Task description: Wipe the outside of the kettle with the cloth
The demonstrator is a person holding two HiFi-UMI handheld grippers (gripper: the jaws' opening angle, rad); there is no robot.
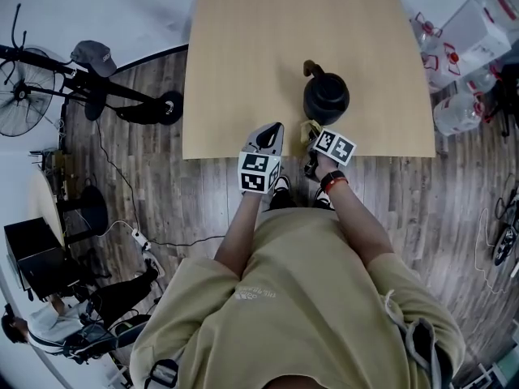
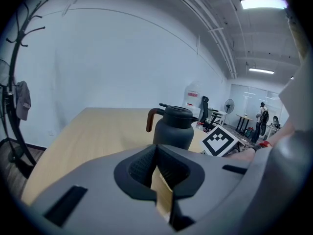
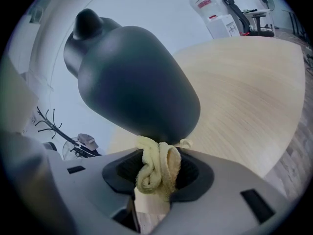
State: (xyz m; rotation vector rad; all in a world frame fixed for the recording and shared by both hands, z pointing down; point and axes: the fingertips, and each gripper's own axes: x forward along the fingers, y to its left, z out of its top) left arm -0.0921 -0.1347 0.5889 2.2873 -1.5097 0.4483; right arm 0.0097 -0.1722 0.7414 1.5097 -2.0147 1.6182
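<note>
Kettle (image 1: 326,96) — matte black, bulbous, with a curved brown handle — is stood on the pale wood-grain table (image 1: 243,71), right of frame centre. Cloth (image 3: 156,166) — yellow terry, bunched in folds — is clamped in the right gripper (image 3: 159,180) and pressed against the kettle's lower wall. Left gripper (image 2: 156,175), grey moulded, is held with jaws together, apart from the kettle.
</note>
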